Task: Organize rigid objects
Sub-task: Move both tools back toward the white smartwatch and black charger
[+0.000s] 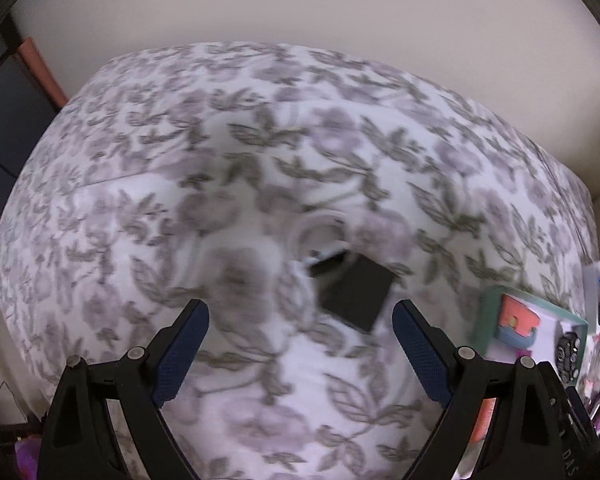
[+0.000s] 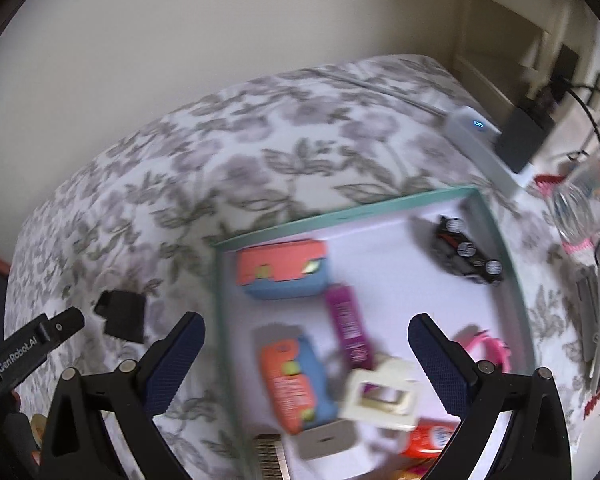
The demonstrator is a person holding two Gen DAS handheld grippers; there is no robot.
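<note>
A black square block point(image 1: 354, 291) lies on the floral bedspread point(image 1: 180, 168), just ahead of my open, empty left gripper point(image 1: 300, 320); it also shows in the right wrist view point(image 2: 122, 317). A white cable loop point(image 1: 320, 232) lies behind it. My right gripper point(image 2: 306, 332) is open and empty above a green-rimmed white tray point(image 2: 340, 212). The tray holds two orange-and-blue boxes point(image 2: 284, 274), a purple tube point(image 2: 348, 326), a cream box point(image 2: 382, 396), a black toy car point(image 2: 466, 252) and a pink ring point(image 2: 486, 346).
The tray also shows at the right of the left wrist view point(image 1: 496, 316). A white device with a blue light point(image 2: 476, 132), a black adapter with cable point(image 2: 524, 136) and a clear glass point(image 2: 580, 208) sit right of the bed. The wall stands behind the bed.
</note>
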